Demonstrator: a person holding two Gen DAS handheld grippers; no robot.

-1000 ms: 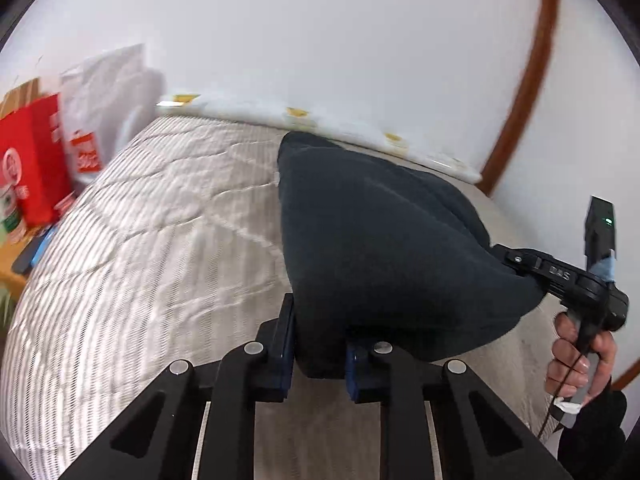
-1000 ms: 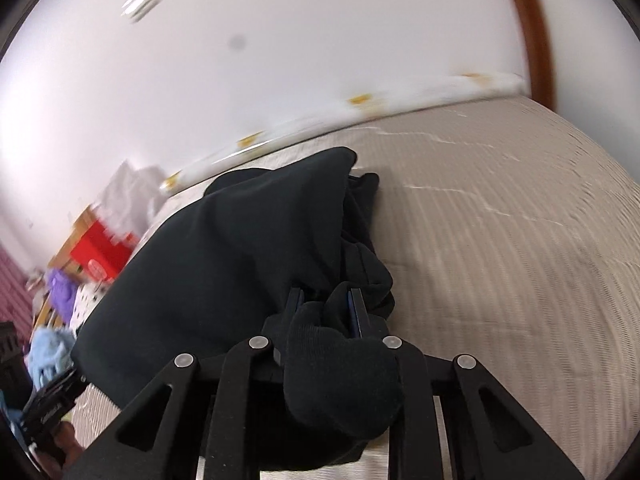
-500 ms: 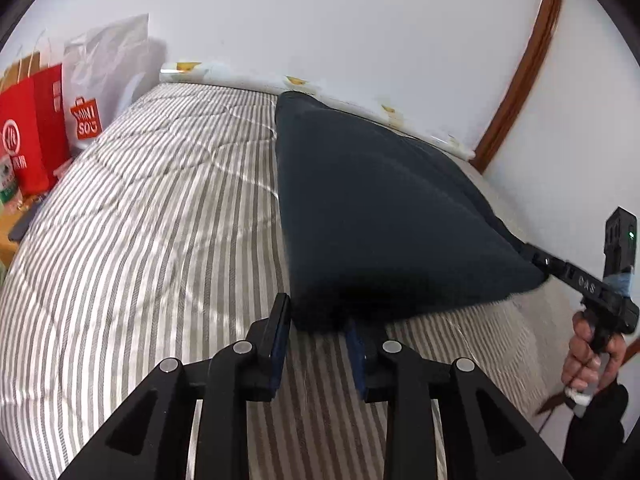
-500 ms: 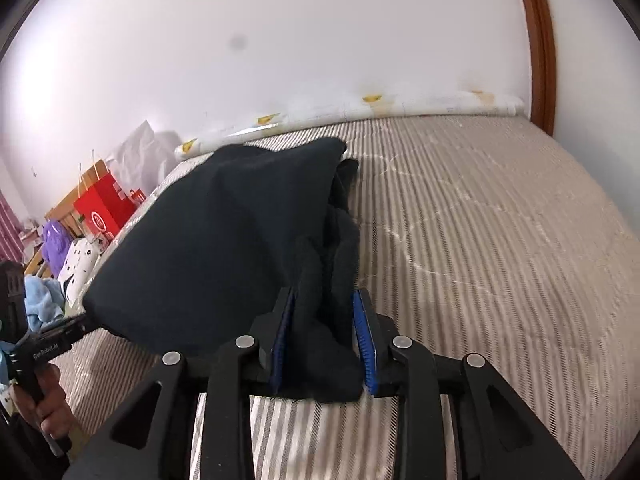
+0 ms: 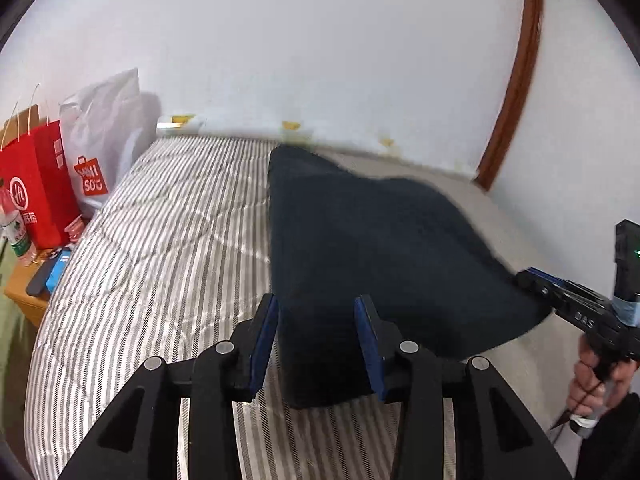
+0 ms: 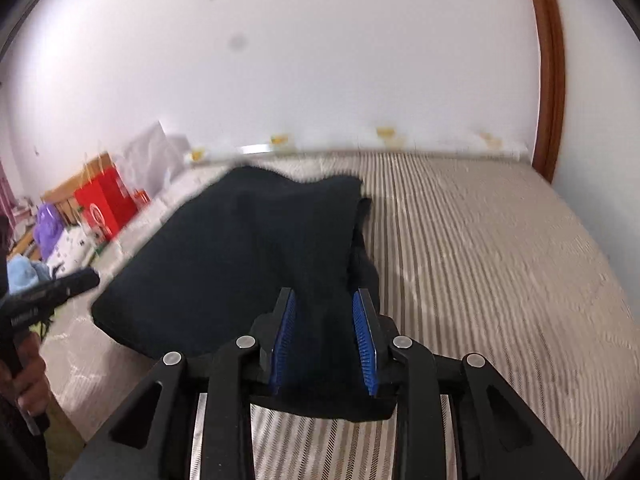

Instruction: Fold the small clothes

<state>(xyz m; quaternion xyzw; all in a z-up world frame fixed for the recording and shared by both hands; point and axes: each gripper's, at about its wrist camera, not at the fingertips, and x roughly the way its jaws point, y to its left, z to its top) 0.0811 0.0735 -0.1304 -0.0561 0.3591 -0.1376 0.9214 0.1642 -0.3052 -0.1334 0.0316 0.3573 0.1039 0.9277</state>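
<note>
Because the dark garment (image 5: 376, 240) lies spread on the striped bed (image 5: 160, 240), its near corners between parted pads, left gripper (image 5: 316, 344) and right gripper (image 6: 326, 340) appear to be letting go.

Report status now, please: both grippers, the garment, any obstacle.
Left gripper open, right gripper open, cloth between each pair of fingers. Dark garment lies on striped bed. No obstacle visible.

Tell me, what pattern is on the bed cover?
Grey and white stripes on the bed cover, clearest in the left wrist view.
</note>
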